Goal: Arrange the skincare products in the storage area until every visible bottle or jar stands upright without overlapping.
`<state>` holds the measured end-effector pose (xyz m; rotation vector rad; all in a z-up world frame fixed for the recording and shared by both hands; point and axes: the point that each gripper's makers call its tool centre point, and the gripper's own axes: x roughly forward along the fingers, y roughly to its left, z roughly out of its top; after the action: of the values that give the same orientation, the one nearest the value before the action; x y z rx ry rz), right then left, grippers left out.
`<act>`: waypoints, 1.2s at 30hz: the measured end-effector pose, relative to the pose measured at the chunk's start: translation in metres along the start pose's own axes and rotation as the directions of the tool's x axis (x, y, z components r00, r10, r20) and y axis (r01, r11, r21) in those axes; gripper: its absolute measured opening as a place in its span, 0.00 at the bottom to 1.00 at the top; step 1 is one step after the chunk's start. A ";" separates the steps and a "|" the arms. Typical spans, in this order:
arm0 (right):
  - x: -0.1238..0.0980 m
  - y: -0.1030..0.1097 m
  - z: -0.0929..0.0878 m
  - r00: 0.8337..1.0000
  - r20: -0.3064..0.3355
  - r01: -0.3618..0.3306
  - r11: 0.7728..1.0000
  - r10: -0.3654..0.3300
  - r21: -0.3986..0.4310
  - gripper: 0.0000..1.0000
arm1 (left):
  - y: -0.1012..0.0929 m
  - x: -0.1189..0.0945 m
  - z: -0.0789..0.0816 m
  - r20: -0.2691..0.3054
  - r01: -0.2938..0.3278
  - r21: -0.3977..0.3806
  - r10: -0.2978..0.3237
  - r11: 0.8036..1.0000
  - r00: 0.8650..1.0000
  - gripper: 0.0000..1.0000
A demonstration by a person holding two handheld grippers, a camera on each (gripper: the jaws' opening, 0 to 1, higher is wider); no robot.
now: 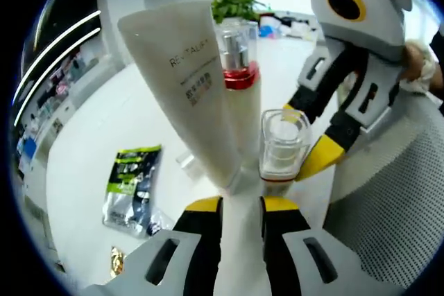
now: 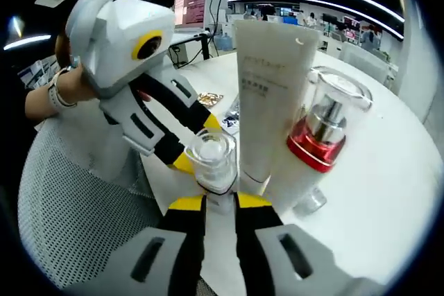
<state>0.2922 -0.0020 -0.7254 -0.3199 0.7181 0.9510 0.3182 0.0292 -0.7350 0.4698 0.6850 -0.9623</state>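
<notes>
Tube [image 1: 187,88], white, tall and flat, crimped end up and cap end down, grey lettering across its face; it stands on the white table [image 1: 90,150] and leans slightly. My left gripper [image 1: 241,207] has its yellow-tipped jaws on either side of the tube's lower end, closed against it. In the right gripper view the same tube [image 2: 267,95] rises just behind my right gripper [image 2: 220,204].

Pump bottle [image 1: 239,74], clear cap over a silver pump, red collar, white body; upright, touching the tube on its right side in the left gripper view. In the right gripper view the pump bottle [image 2: 320,136] stands just beside the tube, red collar level with the tube's middle.

Small bottle [image 1: 283,145], clear square cap, pale body, upright in front of the tube and to its right. In the right gripper view the small bottle [image 2: 211,161] sits between my right jaws, which are drawn in against its base. The right gripper [image 1: 326,150] reaches this bottle from the right in the left gripper view; the left gripper [image 2: 182,161] comes in from the left in the right gripper view.

Sachet [image 1: 132,188], green and black, lies flat on the table, well apart from the tube. Mesh surface [image 2: 76,220], grey-white, lies beside the table edge near the tube.
</notes>
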 end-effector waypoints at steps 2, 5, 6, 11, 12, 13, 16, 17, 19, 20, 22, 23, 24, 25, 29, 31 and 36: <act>0.000 -0.001 0.000 1.000 0.003 0.002 1.000 -0.002 0.008 0.12 | 0.002 0.000 0.002 0.010 -0.007 -0.004 0.007 1.000 1.000 0.13; 0.000 -0.002 -0.001 1.000 0.002 0.003 1.000 -0.003 0.022 0.11 | 0.002 0.001 0.006 0.025 -0.018 -0.001 0.018 1.000 1.000 0.10; 0.001 -0.002 -0.002 1.000 0.000 0.003 1.000 -0.003 0.022 0.11 | 0.001 0.001 0.006 0.027 -0.018 -0.002 0.018 1.000 0.999 0.09; 0.002 -0.003 -0.005 1.000 -0.019 0.016 1.000 -0.016 0.016 0.10 | 0.001 0.003 0.002 0.005 -0.009 -0.024 0.009 1.000 1.000 0.09; 0.001 -0.004 -0.006 1.000 -0.021 0.020 1.000 -0.019 0.014 0.10 | 0.000 0.003 -0.003 -0.017 0.000 -0.030 0.000 1.000 1.000 0.11; 0.001 -0.004 -0.006 0.999 -0.024 0.023 1.000 -0.023 0.016 0.10 | -0.003 0.003 -0.008 -0.039 0.014 -0.036 -0.015 0.999 0.999 0.13; 0.001 -0.006 -0.009 0.999 -0.034 0.032 0.999 -0.031 0.018 0.10 | -0.014 0.003 -0.017 -0.080 0.062 -0.024 -0.064 0.998 0.995 0.09; 0.001 -0.007 -0.009 0.999 -0.036 0.034 0.999 -0.034 0.016 0.10 | -0.018 0.004 -0.016 -0.078 0.081 -0.033 -0.084 0.996 0.993 0.06; 0.002 -0.007 -0.009 0.999 -0.038 0.036 0.999 -0.035 0.015 0.10 | -0.029 0.004 -0.013 -0.063 0.128 -0.044 -0.130 0.991 0.989 0.03; 0.002 -0.006 -0.009 0.999 -0.037 0.034 0.999 -0.033 0.016 0.10 | -0.032 0.004 -0.011 -0.057 0.143 -0.048 -0.145 0.989 0.988 0.03; 0.002 -0.006 -0.009 0.999 -0.040 0.032 0.999 -0.031 0.015 0.10 | -0.034 0.005 -0.007 -0.040 0.154 -0.051 -0.156 0.987 0.987 0.06; 0.002 -0.006 -0.010 0.999 -0.042 0.033 0.999 -0.033 0.013 0.11 | -0.035 0.005 -0.005 -0.032 0.157 -0.053 -0.159 0.986 0.987 0.07; 0.002 -0.006 -0.009 0.998 -0.043 0.035 0.999 -0.034 0.011 0.11 | -0.034 0.005 -0.005 -0.034 0.155 -0.055 -0.157 0.986 0.987 0.08; 0.002 -0.006 -0.009 0.998 -0.042 0.036 0.999 -0.035 0.010 0.11 | -0.034 0.006 -0.004 -0.029 0.151 -0.056 -0.153 0.987 0.988 0.09; 0.002 -0.007 -0.008 0.999 -0.037 0.039 0.999 -0.038 0.017 0.10 | -0.031 0.007 -0.002 -0.024 0.136 -0.052 -0.137 0.989 0.990 0.11; 0.003 -0.008 -0.008 0.998 -0.039 0.040 0.999 -0.040 0.015 0.10 | -0.031 0.009 -0.002 -0.023 0.135 -0.052 -0.136 0.990 0.990 0.10; 0.004 -0.009 -0.007 0.999 -0.034 0.043 0.999 -0.042 0.017 0.10 | -0.027 0.012 0.002 -0.014 0.113 -0.045 -0.113 0.993 0.993 0.10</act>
<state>0.2987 -0.0085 -0.7333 -0.3346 0.7475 0.8999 0.3003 0.0076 -0.7445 0.4036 0.7527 -1.0483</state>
